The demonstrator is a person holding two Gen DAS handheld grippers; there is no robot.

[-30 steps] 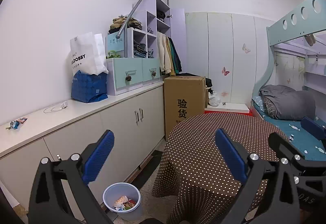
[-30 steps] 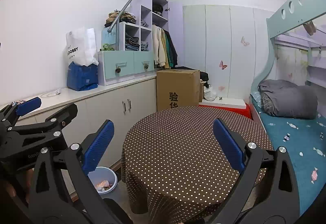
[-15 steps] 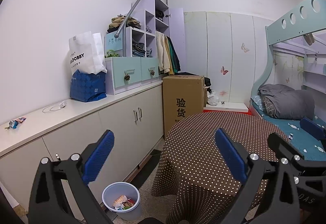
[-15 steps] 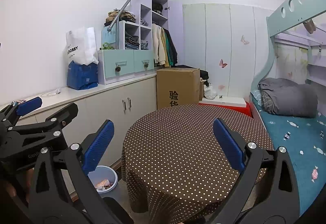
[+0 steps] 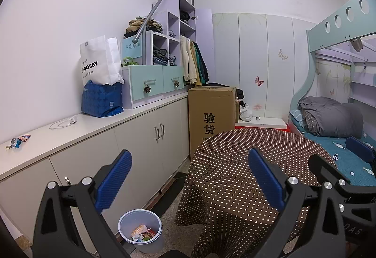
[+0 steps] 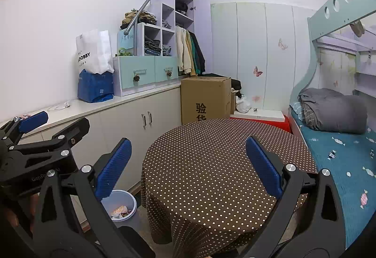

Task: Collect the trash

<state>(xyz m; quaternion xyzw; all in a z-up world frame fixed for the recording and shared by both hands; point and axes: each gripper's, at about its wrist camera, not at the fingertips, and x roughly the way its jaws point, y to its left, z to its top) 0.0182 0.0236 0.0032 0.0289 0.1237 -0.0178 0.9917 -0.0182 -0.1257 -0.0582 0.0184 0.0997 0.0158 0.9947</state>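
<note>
The left gripper (image 5: 188, 178) is held up in the room with its blue-padded jaws spread wide and nothing between them. The right gripper (image 6: 186, 170) is likewise wide apart and empty, held over the near edge of the round table (image 6: 211, 164) with its brown dotted cloth.

A crumpled wrapper (image 5: 18, 140) lies on the white counter (image 5: 94, 126) at the far left of the left wrist view, well apart from the left jaws, up and to their left. In the right wrist view it is only just visible behind the tip of the left gripper, too small to make out.

More candy wrappers (image 6: 331, 154) are scattered on the teal bed (image 6: 347, 164), to the right of the right jaws and beyond the table's edge; one pink and white piece (image 6: 363, 198) lies nearest the right finger.

The bin (image 5: 140, 229) stands on the floor between the counter's cupboards and the table, below the gap of the left jaws, with wrappers already inside. In the right wrist view it is partly hidden behind the right gripper's left finger.

Farther along the counter lie a clear cable (image 5: 63, 122), a blue bag (image 5: 102, 100) and a white bag (image 5: 99, 63). A cardboard box (image 5: 211, 114) stands at the counter's far end.
</note>
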